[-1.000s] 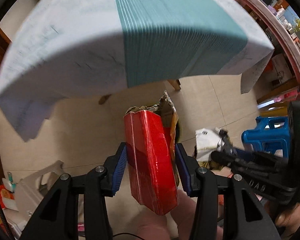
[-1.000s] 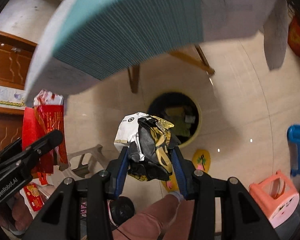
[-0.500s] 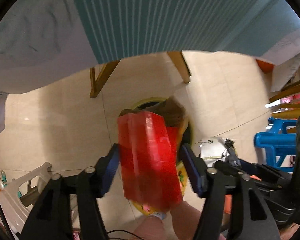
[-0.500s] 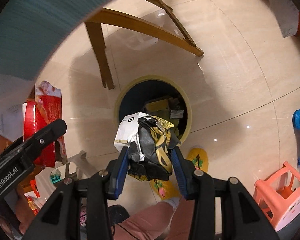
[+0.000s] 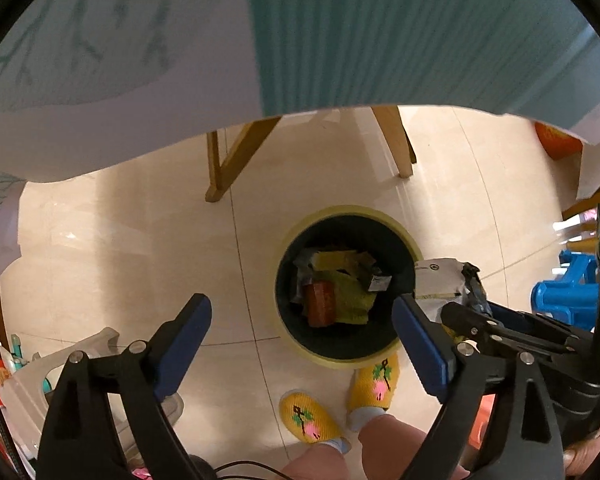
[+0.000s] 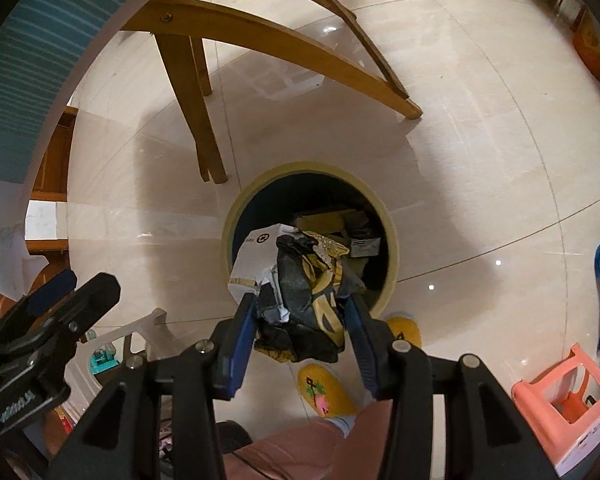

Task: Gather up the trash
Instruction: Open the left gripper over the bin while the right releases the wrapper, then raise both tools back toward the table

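A round bin [image 5: 340,210] with a yellow rim stands on the tiled floor and holds several wrappers. A red packet [image 5: 320,306] lies inside it. My left gripper [image 5: 300,308] hangs straight above the bin, its jaws opening wide with nothing between them. My right gripper [image 6: 300,304] is shut on a crumpled wad of white, black and gold wrappers [image 6: 296,280], held over the bin's near rim [image 6: 392,240]. In the left wrist view the wad [image 5: 440,280] shows beside the bin, with the right gripper [image 5: 472,312] behind it. The left gripper [image 6: 72,284] appears at the right wrist view's left edge.
Wooden table legs [image 6: 188,92] stand just beyond the bin, under a hanging teal and white tablecloth [image 5: 380,32]. A person's yellow slippers [image 5: 308,416] are right by the bin. A pink stool [image 6: 568,400], a blue stool [image 5: 564,300] and a white plastic stool [image 5: 32,384] flank the spot.
Both grippers sank from table height to just above the bin. The left jaws spread apart and the red packet dropped into the bin. The right gripper kept its hold on the wad.
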The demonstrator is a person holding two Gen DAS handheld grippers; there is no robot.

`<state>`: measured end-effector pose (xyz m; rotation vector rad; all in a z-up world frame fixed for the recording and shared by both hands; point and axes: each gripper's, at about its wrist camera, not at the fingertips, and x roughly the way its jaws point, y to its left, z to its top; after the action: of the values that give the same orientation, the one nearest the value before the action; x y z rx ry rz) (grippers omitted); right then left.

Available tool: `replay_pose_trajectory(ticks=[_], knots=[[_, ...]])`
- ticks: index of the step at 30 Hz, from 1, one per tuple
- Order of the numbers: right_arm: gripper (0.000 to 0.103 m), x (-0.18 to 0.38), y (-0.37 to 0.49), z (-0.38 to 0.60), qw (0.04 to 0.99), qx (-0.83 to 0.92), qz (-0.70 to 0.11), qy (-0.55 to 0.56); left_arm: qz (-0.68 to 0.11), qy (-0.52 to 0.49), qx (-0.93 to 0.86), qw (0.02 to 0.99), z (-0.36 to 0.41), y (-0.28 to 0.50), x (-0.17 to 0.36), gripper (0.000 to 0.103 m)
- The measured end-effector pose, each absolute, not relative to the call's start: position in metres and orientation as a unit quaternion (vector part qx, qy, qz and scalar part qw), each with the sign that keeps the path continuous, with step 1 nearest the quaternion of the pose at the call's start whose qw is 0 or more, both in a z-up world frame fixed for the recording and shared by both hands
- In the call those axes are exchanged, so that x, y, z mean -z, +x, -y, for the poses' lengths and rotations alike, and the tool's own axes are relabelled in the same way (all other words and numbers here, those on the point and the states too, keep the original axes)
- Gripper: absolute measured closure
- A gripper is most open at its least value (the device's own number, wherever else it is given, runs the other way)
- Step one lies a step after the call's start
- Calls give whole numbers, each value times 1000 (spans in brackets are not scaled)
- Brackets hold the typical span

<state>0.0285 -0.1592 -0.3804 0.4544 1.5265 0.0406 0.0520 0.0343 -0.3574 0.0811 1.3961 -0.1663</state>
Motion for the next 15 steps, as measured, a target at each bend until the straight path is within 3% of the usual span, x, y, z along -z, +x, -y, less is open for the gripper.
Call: replay_pose_trajectory(ticks=[3,5,7,15], knots=[[54,380,34,155,704,-24,-680,206,-637,38,74,767,-40,51,353,11],[31,380,37,152,707,-27,-676,206,-634,42,72,768,-42,51,351,7],[22,378,39,148,712,-31,-670,206,-634,44,68,769,-44,51,350,7],[22,360,41,133,735,-36,-657,164,-631,32,54,773,-52,52,331,6]])
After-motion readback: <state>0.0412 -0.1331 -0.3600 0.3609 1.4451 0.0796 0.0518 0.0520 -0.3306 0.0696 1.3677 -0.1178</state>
